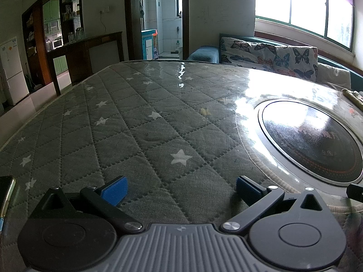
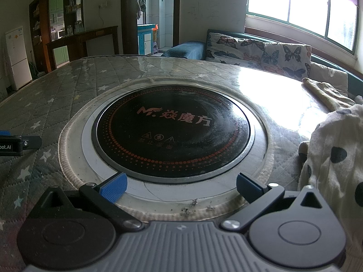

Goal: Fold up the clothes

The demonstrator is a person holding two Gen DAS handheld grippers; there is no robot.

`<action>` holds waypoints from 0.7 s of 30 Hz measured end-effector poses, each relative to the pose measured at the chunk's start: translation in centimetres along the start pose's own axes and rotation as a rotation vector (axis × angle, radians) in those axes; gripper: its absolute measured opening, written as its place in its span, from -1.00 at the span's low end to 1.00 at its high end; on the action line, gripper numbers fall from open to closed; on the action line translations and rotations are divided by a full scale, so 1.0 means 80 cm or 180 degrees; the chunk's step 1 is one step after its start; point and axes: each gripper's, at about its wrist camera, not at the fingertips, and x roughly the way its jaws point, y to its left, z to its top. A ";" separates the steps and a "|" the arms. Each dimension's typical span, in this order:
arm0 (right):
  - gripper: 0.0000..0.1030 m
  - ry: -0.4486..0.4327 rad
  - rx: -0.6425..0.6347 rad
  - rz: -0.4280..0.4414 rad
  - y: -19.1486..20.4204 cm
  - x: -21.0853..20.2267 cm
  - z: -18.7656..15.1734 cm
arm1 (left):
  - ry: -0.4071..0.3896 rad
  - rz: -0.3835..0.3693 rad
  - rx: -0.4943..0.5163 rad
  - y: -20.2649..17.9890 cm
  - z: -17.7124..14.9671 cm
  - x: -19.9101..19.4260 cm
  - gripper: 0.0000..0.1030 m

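Note:
A cream garment with dark polka dots (image 2: pixel 335 158) lies crumpled at the table's right edge in the right wrist view. Behind it a beige cloth (image 2: pixel 326 93) stretches along the far right; the same cloth (image 1: pixel 354 96) shows in the left wrist view. My right gripper (image 2: pixel 180 187) is open, blue pads wide apart, hovering over the near rim of the round black cooktop (image 2: pixel 172 127), left of the dotted garment. My left gripper (image 1: pixel 180 189) is open over the grey quilted star cover (image 1: pixel 136 122), nothing between its fingers. Part of the left gripper (image 2: pixel 20 145) shows at the right view's left edge.
A clear plastic sheet covers the table and glares under the window. The cooktop (image 1: pixel 313 133) sits right of the left gripper. A butterfly-print sofa (image 2: pixel 258 52) runs behind the table. A dark phone-like object (image 1: pixel 6 192) lies at the near left edge.

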 end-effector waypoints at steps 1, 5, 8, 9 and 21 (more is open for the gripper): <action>1.00 -0.0001 0.0002 0.0002 0.000 0.000 0.000 | 0.0003 0.0006 0.0007 0.000 0.000 0.000 1.00; 1.00 0.0006 0.0008 0.0007 -0.001 0.003 0.001 | 0.0005 0.0009 0.0010 -0.002 0.001 -0.002 1.00; 1.00 0.0037 -0.0007 0.0012 0.001 0.007 0.003 | 0.0007 0.0018 0.0016 -0.002 0.001 -0.005 1.00; 1.00 0.0048 -0.0011 0.0014 0.000 0.007 0.004 | 0.0005 0.0027 0.0017 0.000 -0.001 -0.005 1.00; 1.00 0.0035 0.0051 0.0057 -0.005 -0.014 -0.007 | 0.0069 0.0051 0.0082 -0.022 -0.001 -0.008 1.00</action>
